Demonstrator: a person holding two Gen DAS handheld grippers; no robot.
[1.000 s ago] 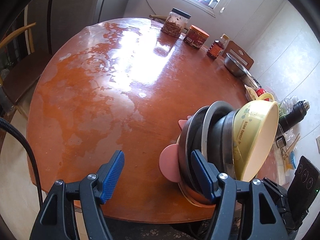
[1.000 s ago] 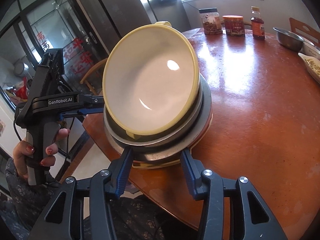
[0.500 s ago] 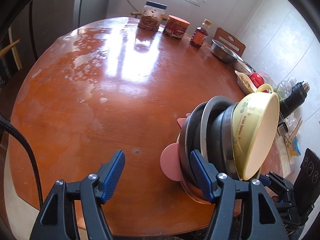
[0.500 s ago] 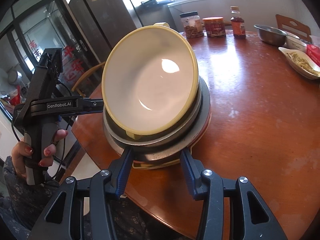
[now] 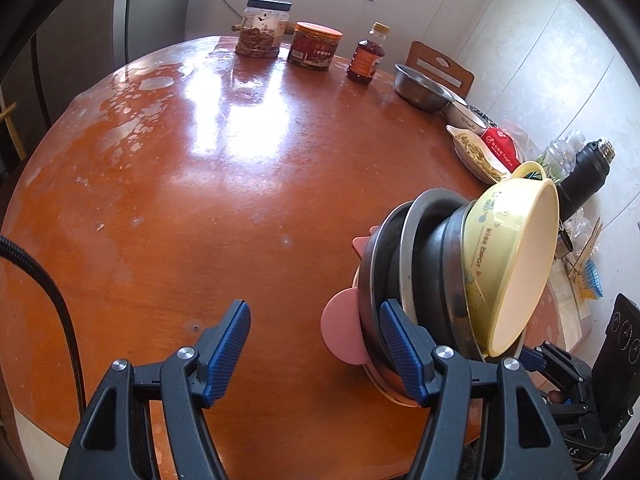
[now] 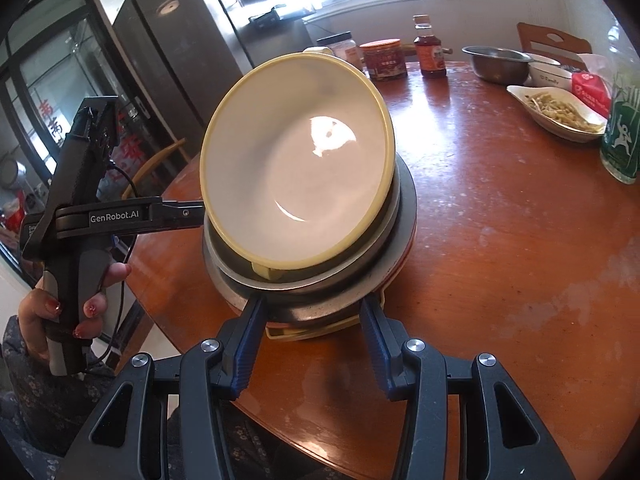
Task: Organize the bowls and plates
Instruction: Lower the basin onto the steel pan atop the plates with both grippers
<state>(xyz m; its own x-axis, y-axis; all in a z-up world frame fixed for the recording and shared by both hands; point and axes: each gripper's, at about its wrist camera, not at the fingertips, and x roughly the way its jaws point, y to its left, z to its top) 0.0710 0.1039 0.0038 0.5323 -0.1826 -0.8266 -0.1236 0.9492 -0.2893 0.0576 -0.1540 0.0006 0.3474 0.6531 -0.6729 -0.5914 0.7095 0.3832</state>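
bowl (image 5: 508, 264) – yellow, cartoon print | plate (image 5: 342, 328) – pink | table (image 5: 200, 184) – reddish-brown

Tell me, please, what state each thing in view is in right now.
stack: tilted steeply, nearly on edge.
yellow bowl: top of the stack, empty.
left gripper: open, one finger against the stack's underside.
right gripper: fingers flank the stack's near rim; grip unclear.
steel bowl: upright.
clear jar: lid on.
red jar: lid on.
sauce bottle: capped, upright.
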